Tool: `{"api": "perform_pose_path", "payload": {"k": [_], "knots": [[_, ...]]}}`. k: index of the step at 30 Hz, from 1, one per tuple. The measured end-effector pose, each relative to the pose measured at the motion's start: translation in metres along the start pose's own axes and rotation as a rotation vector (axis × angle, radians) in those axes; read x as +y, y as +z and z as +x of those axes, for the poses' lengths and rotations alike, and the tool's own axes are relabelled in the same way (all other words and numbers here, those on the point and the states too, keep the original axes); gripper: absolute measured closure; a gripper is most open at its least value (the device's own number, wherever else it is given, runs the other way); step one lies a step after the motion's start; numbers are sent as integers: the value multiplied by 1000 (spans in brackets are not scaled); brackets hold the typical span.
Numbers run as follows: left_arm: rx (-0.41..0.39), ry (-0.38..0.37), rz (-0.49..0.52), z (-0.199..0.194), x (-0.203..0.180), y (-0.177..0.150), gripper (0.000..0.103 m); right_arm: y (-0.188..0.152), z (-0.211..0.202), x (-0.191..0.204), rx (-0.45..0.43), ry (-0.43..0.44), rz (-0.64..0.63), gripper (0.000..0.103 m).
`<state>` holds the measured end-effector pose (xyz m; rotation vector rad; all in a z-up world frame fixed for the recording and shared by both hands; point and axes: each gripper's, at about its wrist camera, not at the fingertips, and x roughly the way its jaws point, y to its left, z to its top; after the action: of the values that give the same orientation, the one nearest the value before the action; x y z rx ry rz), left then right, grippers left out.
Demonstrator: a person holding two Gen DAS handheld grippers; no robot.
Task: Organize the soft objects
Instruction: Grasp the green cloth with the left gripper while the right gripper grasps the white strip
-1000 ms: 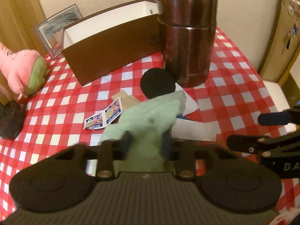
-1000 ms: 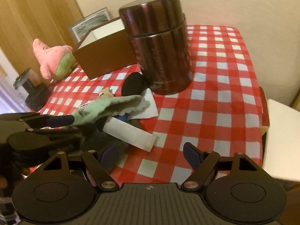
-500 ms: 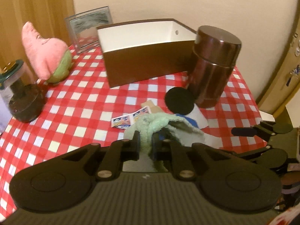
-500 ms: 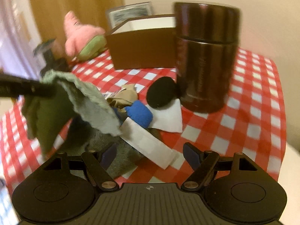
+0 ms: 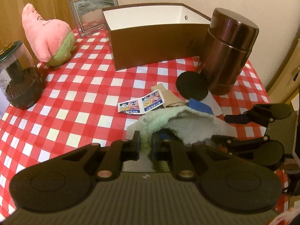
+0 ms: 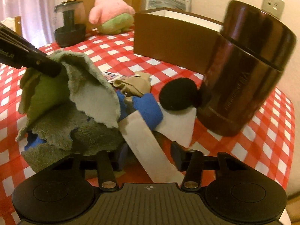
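Note:
My left gripper (image 5: 145, 144) is shut on a pale green fleece cloth (image 5: 174, 118) and holds it lifted above the pile; the cloth (image 6: 61, 86) hangs from the left fingers (image 6: 46, 66) in the right wrist view. Under it lie a blue cloth (image 6: 148, 108), a beige cloth (image 6: 135, 85), a white strip (image 6: 148, 150), a white cloth (image 6: 178, 129) and a black round pad (image 6: 180, 94). My right gripper (image 6: 149, 156) is open, its fingers either side of the white strip at the pile's near edge. It also shows in the left wrist view (image 5: 234, 129).
An open brown box (image 5: 159, 43) stands at the back on the red checked tablecloth (image 5: 75, 101). A tall brown flask (image 5: 228, 52) stands right of it. A pink and green plush (image 5: 48, 37), a picture frame (image 5: 93, 11), a dark grinder (image 5: 18, 78) and a printed sachet (image 5: 140, 105) are to the left.
My left gripper has raised the green cloth further and drawn back from the pile. My right gripper has moved down and in to the pile, its fingers now beside the white strip.

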<state>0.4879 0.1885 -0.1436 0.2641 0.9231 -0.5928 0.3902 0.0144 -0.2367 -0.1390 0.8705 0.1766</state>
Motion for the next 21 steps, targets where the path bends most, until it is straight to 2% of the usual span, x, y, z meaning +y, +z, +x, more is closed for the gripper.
{"api": "perform_pose_path", "payload": {"k": [2, 5, 12, 18, 21], "knots": [[4, -10, 7, 0, 2, 0, 90, 1, -1, 2, 4, 5, -11, 68], [5, -26, 15, -1, 5, 0, 90, 2, -7, 1, 6, 11, 23, 69], [-14, -60, 17, -14, 8, 4, 91, 1, -39, -5, -10, 13, 220, 69], [-37, -35, -28, -35, 0, -2, 91, -3, -65, -11, -32, 48, 325, 69], [-61, 4, -55, -51, -12, -10, 91, -8, -78, -17, -38, 73, 331, 69]]}}
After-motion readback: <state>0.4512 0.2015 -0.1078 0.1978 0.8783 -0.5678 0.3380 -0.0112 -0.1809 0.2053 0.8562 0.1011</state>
